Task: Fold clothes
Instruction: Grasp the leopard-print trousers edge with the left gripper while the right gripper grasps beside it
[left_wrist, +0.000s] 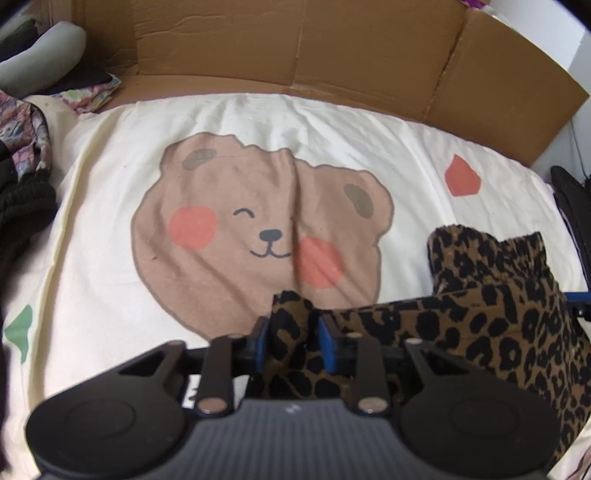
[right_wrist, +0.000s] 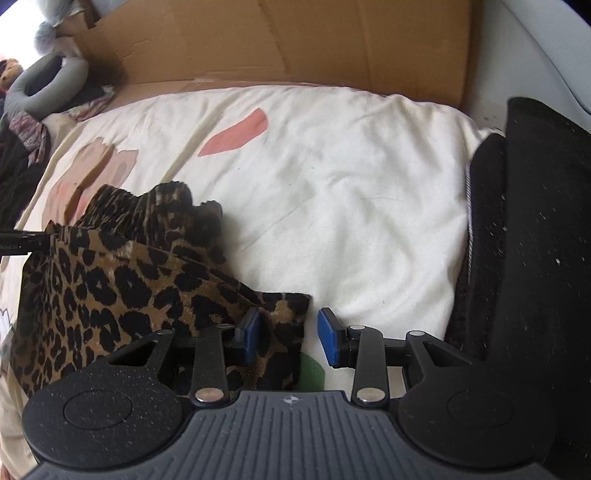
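A leopard-print garment (left_wrist: 498, 325) lies bunched on the cream bear-print sheet (left_wrist: 110, 258), with its ribbed waistband pointing away from me. My left gripper (left_wrist: 293, 339) is shut on a fold of it: the cloth fills the gap between the blue pads and sticks up past them. In the right wrist view the leopard-print garment (right_wrist: 103, 288) spreads to the left. One corner of it lies between the jaws of my right gripper (right_wrist: 288, 338). That corner touches the left pad, while a strip of cream sheet (right_wrist: 351, 203) shows before the right pad, so this gripper is open.
Brown cardboard (left_wrist: 295, 44) stands along the far edge of the bed. A grey neck pillow (left_wrist: 40, 62) and a pile of dark and patterned clothes (left_wrist: 22, 177) sit at the left. A black garment (right_wrist: 535, 240) lies along the right edge of the sheet.
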